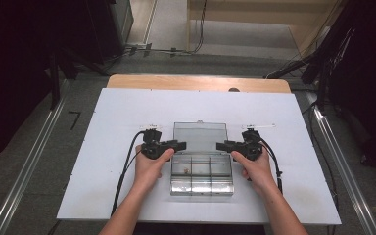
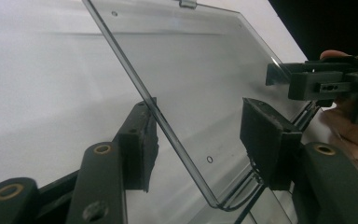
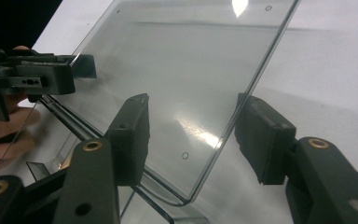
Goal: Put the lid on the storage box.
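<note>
We see compartment box (image 1: 201,177) mid-table (image 1: 107,117), its lid (image 1: 199,136) raised behind it; left gripper (image 1: 180,145) at lid's left edge, right gripper (image 1: 222,145) at right.

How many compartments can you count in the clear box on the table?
6 in the clear box: a row of three nearer the raised lid and a row of three nearer the person. Glare on the plastic may hide finer dividers.

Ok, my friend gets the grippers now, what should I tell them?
Left gripper: open, jaws either side of the lid's left edge, not pinching.
Right gripper: open, jaws either side of the lid's right edge.
The clear box sits mid-table, lid raised and leaning back; one small thing lies in a compartment.
Done: lid is up. Left, probably: grip both edges and swing the lid.
</note>
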### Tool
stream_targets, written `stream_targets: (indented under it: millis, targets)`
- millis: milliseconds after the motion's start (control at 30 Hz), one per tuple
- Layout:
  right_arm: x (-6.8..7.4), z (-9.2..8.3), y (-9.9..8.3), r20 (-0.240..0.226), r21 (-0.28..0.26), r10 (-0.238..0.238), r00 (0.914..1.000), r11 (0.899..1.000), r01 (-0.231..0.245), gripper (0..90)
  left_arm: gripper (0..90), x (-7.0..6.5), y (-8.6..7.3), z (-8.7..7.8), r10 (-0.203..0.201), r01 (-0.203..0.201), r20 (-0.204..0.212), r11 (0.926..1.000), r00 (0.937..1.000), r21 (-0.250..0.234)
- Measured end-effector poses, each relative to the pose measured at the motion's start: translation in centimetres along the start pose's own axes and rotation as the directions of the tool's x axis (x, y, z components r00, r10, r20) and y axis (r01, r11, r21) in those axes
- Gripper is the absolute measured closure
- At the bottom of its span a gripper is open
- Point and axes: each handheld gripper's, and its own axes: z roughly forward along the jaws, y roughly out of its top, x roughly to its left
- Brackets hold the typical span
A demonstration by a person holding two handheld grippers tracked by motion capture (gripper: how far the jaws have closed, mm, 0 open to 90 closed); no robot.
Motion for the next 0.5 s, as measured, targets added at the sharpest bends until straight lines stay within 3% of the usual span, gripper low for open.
stream_targets:
  millis: [500]
  targets:
    - [0.36,-0.77,0.1,-0.022,-0.035,-0.038,0.9991,0.999,0.037,54.5,58.0,-0.42,0.22,-0.75,0.04,-0.04,0.021,0.9985,0.999,-0.037]
